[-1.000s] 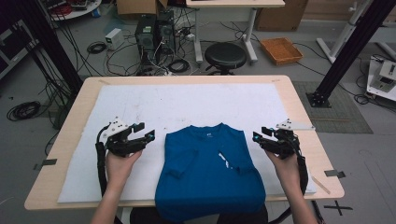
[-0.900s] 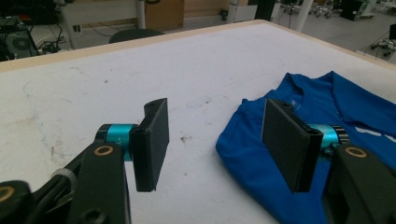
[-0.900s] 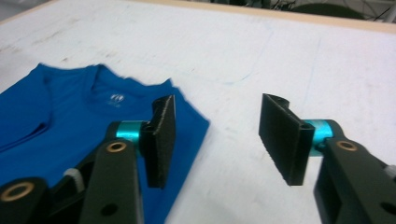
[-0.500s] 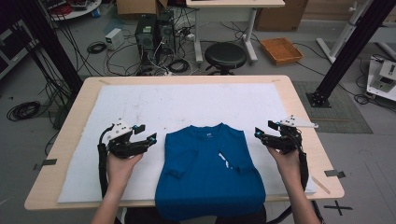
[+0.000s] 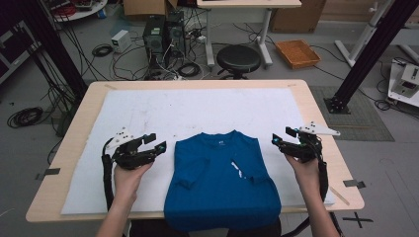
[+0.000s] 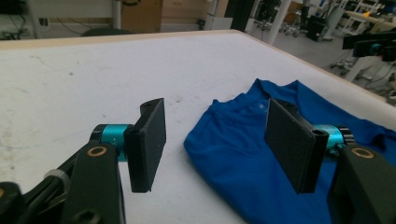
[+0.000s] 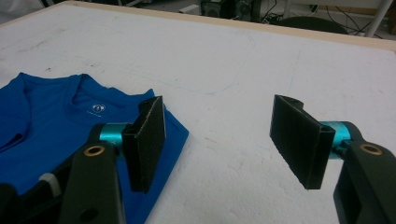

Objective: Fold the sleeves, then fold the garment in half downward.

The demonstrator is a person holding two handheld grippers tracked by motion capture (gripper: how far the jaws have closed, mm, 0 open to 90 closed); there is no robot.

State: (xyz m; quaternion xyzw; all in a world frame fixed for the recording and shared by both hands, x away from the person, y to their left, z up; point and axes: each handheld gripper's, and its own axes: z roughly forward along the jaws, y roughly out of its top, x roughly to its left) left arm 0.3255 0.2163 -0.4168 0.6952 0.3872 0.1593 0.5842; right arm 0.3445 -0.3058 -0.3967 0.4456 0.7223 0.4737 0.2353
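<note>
Shirt (image 5: pixel 220 185) lies on table (image 5: pixel 197 85) between left claw (image 5: pixel 154 146) and right claw (image 5: pixel 282 139), seemingly apart.

This is a robotics or research lab. The wooden table (image 5: pixel 316 118), topped with a white sheet (image 5: pixel 197 111), stands on a grey floor strewn with loose cables (image 5: pixel 106 49). Beyond its far edge sit two desktop computer towers (image 5: pixel 162 34), a black round stool (image 5: pixel 238 58) and a height-adjustable desk (image 5: pixel 247 4). Black metal frame posts (image 5: pixel 368 54) rise at the left and right, and an orange tray (image 5: pixel 298 53) lies on the floor at the far right
</note>
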